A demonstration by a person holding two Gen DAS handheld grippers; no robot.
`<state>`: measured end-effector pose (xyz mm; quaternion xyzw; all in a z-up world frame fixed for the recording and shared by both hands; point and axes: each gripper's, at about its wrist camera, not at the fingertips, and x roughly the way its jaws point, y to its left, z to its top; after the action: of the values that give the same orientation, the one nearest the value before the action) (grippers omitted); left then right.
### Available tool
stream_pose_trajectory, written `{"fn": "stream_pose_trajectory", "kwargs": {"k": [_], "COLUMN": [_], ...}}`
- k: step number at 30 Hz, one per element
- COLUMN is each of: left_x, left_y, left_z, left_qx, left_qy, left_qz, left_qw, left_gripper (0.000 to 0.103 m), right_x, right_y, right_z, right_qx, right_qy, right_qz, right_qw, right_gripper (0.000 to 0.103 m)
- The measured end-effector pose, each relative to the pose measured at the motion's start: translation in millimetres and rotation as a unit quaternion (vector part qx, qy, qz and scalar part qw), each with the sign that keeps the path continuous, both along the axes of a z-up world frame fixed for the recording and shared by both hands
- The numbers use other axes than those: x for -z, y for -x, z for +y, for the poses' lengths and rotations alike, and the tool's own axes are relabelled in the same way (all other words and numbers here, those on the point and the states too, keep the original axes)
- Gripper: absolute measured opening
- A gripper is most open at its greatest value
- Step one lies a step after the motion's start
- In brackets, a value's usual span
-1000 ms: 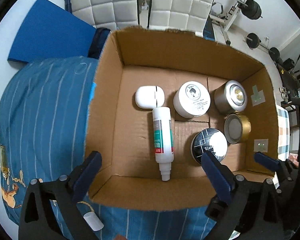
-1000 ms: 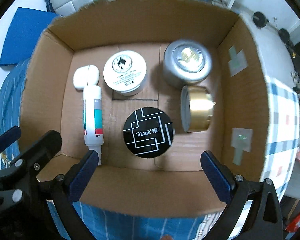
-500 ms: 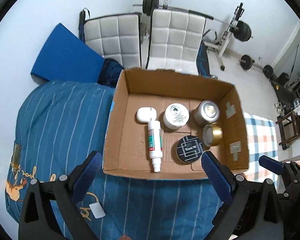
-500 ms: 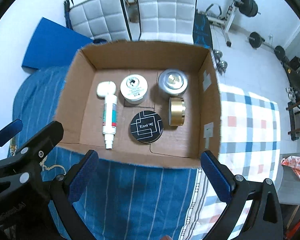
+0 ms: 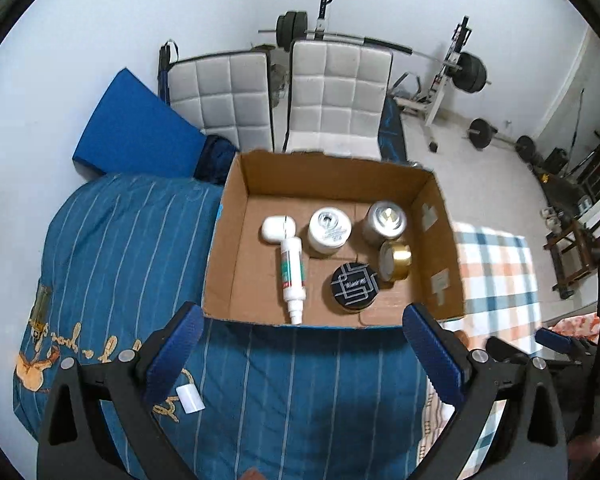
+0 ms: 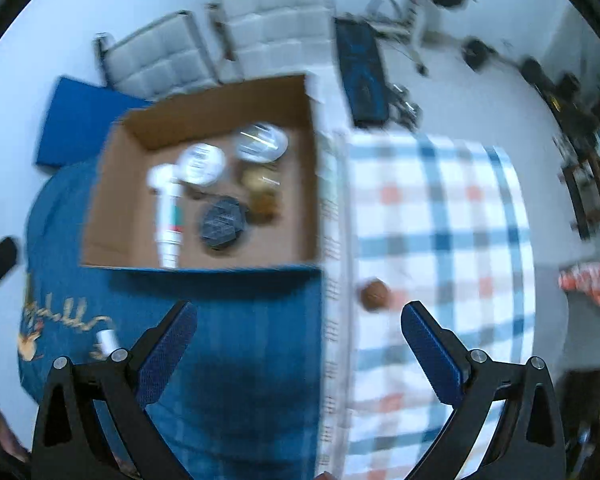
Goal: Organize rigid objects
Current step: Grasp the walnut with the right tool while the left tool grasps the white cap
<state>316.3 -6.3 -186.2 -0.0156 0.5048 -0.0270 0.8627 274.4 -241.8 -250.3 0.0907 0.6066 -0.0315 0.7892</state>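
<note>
Bottle point(image 5: 291, 273) lies lengthwise in box point(image 5: 236, 184), nozzle nearward; both claws point(image 5: 300, 348) point(image 6: 298, 344) agape, empty.

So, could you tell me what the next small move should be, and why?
Probably lower the open right gripper toward the small brown object on the checked cloth: it lies outside the cardboard box, just ahead of the right-hand fingertip, and the gripper holds nothing.

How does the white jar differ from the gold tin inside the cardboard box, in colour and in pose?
The white jar stands upright with its printed lid facing up; the gold tin lies on its side, its round face turned sideways. The white jar is white all over, the gold tin shiny gold with a pale face. The white jar looks wider than the gold tin. Both are short round containers on the floor of the cardboard box.
</note>
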Motion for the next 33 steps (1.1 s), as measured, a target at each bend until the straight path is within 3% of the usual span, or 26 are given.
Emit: {"fn": "stream_pose_trajectory", "kwargs": {"k": [7,15,18,20,24,26,33], "left_x": [56.8,100.2,109.3,113.9,118.4,120.5,125.0], "left_y": [-13.7,-28.5,-33.0,-35.6,-37.7,-38.2,-18.0], "left_z": [-16.9,-36.7,-40.6,-41.1,-33.7,-28.2,17.8], "left_qx": [-0.002,0.011,0.017,0.018,0.013,0.009,-0.037], "left_qy": [-0.005,-0.022,-0.026,-0.027,-0.022,-0.022,-0.002], "left_qz": [0.050,0.088,0.097,0.100,0.103,0.106,0.122], "left_qw": [0.9987,0.9958,0.9948,0.9945,0.9943,0.9941,0.9918], "left_gripper": [0.102,0.102,0.102,0.102,0.102,0.102,0.102], "right_x": [98.1,168.8,182.8,190.6,196.8,193.8,179.3], "right_y": [-4.2,-23.6,-26.1,-29.4,-30.8,-34.9,-28.3], "right_z": [-64.9,-72.8,-71.3,-69.2,-67.9,-63.8,-32.9], "right_qx": [0.056,0.065,0.063,0.061,0.062,0.059,0.039], "right_qy": [-0.009,0.002,0.002,0.001,0.015,0.024,0.015], "right_qz": [0.080,0.126,0.140,0.147,0.145,0.142,0.147], "right_qw": [0.995,0.990,0.988,0.987,0.987,0.988,0.988], "right_gripper": [0.103,0.096,0.083,0.065,0.053,0.040,0.040]}}
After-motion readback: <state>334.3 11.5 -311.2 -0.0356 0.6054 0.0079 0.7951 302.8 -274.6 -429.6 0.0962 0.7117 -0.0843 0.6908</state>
